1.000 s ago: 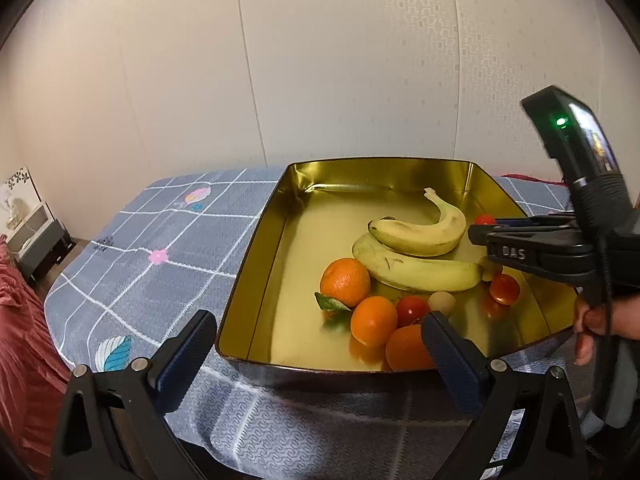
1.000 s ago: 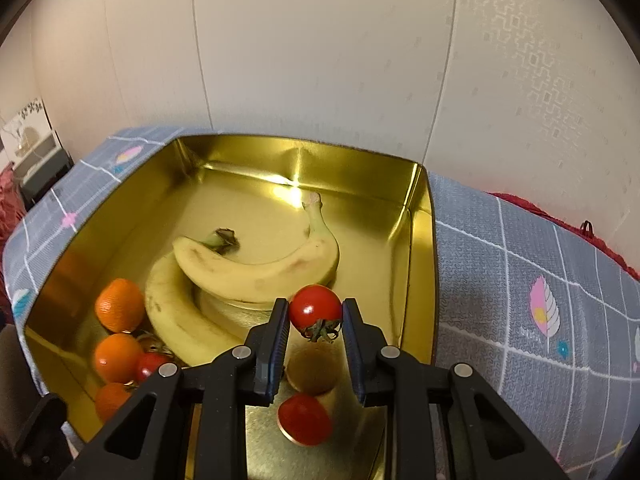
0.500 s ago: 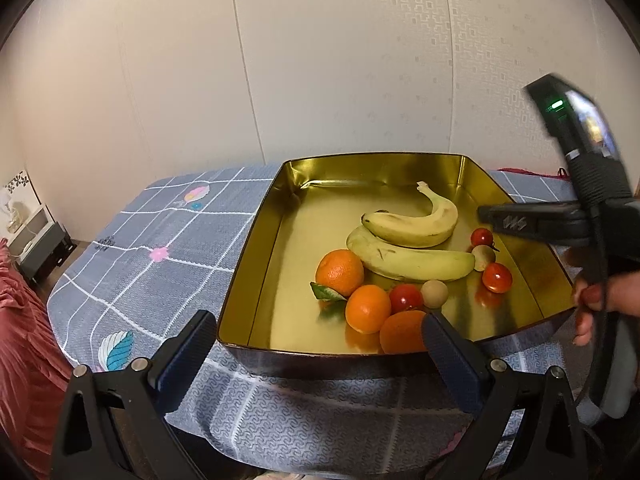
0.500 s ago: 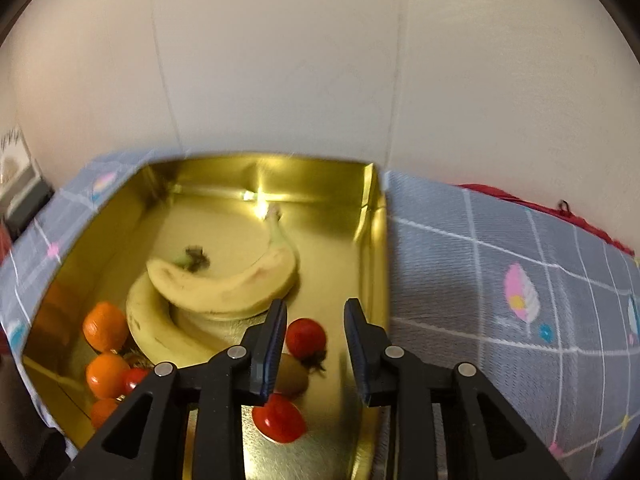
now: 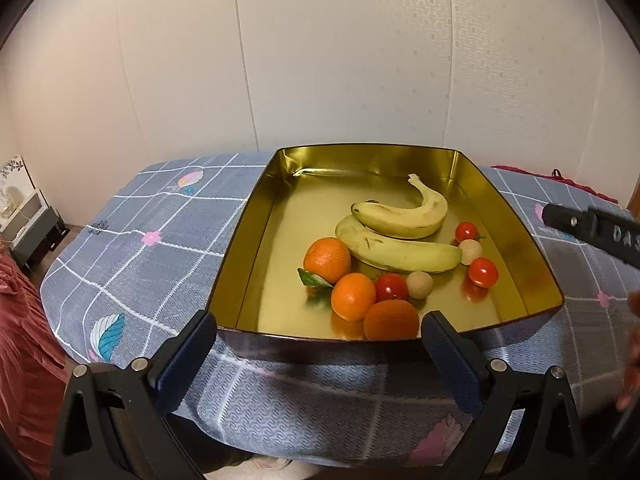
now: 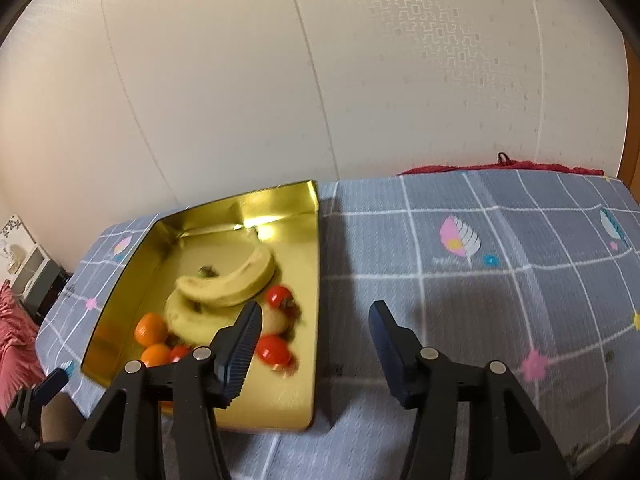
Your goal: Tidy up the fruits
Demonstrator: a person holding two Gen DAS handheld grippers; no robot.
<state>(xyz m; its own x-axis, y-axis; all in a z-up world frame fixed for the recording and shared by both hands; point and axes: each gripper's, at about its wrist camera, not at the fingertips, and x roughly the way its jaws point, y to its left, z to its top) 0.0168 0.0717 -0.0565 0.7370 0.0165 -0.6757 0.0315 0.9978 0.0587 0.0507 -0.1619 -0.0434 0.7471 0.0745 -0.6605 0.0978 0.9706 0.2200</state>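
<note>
The right gripper has just been opening, its fingers released and empty over the checked cloth beside the gold tray; the tomato lies in the tray beyond and left of the left fingertip. The left gripper is spread wide and empty, the tray's near wall between its fingers, with oranges, tomatoes and bananas farther in.

both grippers' jaws gape empty; right gripper just opening.

Home: wallpaper, patterned tablecloth
</note>
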